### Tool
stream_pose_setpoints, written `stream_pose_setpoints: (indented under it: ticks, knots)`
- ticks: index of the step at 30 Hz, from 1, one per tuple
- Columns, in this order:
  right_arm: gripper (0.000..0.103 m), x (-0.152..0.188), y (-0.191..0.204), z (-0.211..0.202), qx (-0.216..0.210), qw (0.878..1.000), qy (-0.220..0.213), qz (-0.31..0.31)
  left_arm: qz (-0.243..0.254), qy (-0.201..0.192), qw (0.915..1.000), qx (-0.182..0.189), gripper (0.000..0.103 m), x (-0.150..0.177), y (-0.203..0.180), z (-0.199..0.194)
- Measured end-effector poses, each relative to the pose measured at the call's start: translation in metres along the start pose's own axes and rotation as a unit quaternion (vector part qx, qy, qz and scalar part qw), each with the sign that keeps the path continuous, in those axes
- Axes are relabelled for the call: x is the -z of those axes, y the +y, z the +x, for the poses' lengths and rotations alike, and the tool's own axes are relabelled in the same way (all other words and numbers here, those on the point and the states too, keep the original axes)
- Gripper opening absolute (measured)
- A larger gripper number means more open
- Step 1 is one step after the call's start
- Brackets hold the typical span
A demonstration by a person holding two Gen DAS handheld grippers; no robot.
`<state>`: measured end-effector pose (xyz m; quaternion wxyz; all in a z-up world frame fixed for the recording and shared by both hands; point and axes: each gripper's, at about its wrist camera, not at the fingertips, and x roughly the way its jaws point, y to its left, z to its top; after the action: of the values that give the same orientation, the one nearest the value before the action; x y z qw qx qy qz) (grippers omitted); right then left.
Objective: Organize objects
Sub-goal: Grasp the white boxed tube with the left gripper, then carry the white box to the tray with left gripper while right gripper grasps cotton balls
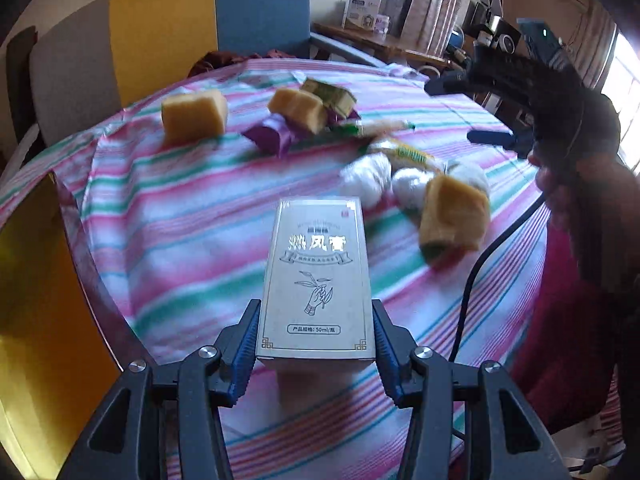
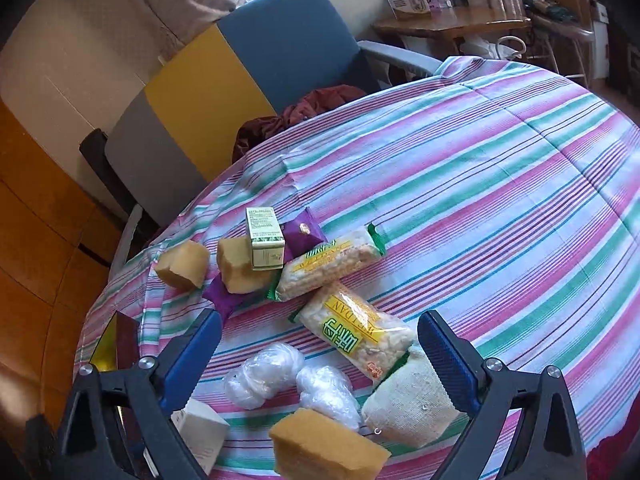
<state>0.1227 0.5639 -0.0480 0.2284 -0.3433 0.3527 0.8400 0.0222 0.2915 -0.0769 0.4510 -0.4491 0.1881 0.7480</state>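
Gripping a pale printed carton [image 1: 316,280], the left tongs [image 1: 316,354].

"50ml" on silver box [image 1: 316,280]

- The left gripper [image 1: 316,344] is showing black angular arms, silver round screws behind the fingers, and ribbed blue pads [image 1: 246,350].
- The right gripper [image 2: 320,360] is wearing matching blue pads [image 2: 192,356]; a black cable [image 1: 480,272] is trailing behind it.
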Motion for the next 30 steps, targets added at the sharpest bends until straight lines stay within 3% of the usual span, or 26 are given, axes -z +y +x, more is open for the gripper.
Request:
stream_pose_setpoints:
  ticks: [5, 11, 13, 15, 19, 26, 28, 29, 30]
  knots:
    - [0.095, 0.010, 0.019, -0.004, -0.021, 0.998, 0.039, -0.043, 0.013, -0.006, 0.9999, 0.005, 0.053, -0.002, -0.007, 0.002]
    - [0.093, 0.033, 0.040, -0.023, 0.012, 0.984, 0.079, -0.162, 0.010, -0.002, 0.9999, 0.008, 0.053, -0.005, -0.006, 0.009]
    - [0.090, 0.036, 0.042, -0.023, 0.017, 0.980, 0.091, -0.174, 0.005, -0.003, 0.9999, 0.009, 0.053, -0.005, -0.005, 0.009]
    - [0.076, 0.036, 0.046, -0.020, 0.018, 0.980, 0.091, -0.179, 0.003, -0.004, 0.9999, 0.010, 0.053, -0.005, -0.005, 0.009]
    - [0.072, 0.037, 0.068, 0.007, 0.004, 0.973, 0.112, -0.200, 0.012, -0.010, 0.9997, 0.017, 0.053, -0.001, -0.005, 0.008]
    - [0.073, 0.046, 0.085, 0.066, 0.034, 0.966, 0.152, -0.209, -0.006, -0.026, 0.9995, 0.014, 0.053, 0.011, 0.004, -0.003]
    - [0.065, 0.049, 0.084, 0.080, 0.036, 0.964, 0.157, -0.210, -0.008, -0.028, 0.9995, 0.015, 0.053, 0.016, 0.004, -0.008]
    - [0.044, 0.053, 0.082, 0.086, 0.042, 0.964, 0.155, -0.214, -0.009, -0.030, 0.9994, 0.014, 0.053, 0.019, 0.004, -0.010]
    - [0.038, 0.055, 0.080, 0.090, 0.051, 0.963, 0.155, -0.214, -0.011, -0.031, 0.9994, 0.014, 0.053, 0.022, 0.005, -0.013]
